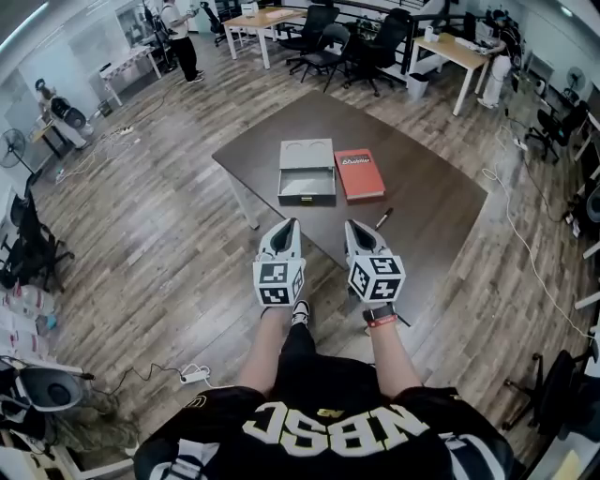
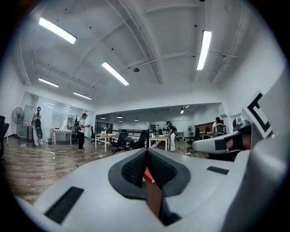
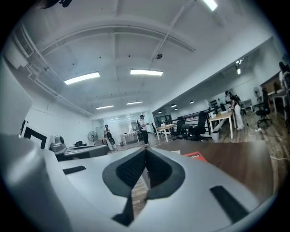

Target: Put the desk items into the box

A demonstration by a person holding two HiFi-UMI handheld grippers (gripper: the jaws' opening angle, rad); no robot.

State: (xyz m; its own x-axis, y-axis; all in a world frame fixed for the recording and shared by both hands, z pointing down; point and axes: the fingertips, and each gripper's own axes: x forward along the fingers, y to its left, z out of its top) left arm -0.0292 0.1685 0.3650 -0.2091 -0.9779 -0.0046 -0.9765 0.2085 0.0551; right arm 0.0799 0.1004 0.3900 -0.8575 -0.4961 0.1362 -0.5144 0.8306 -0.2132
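A grey open box [image 1: 307, 172] lies on the dark brown table [image 1: 441, 202], its lid folded back toward the far side. Just to its right lies a red book [image 1: 359, 173], also showing as a red sliver in the right gripper view [image 3: 195, 156]. A black pen [image 1: 383, 218] rests nearer me, right of the book's near corner. My left gripper [image 1: 285, 226] hangs over the table's near edge, jaws shut and empty. My right gripper [image 1: 354, 228] sits beside it, short of the pen, also shut on nothing. In both gripper views the pads meet, with nothing between them.
The table's near-left edge drops to wooden floor. Office chairs [image 1: 323, 37] and light wooden desks [image 1: 262, 19] stand at the far side. People [image 1: 178, 33] stand far left. A cable [image 1: 525, 244] runs across the floor on the right.
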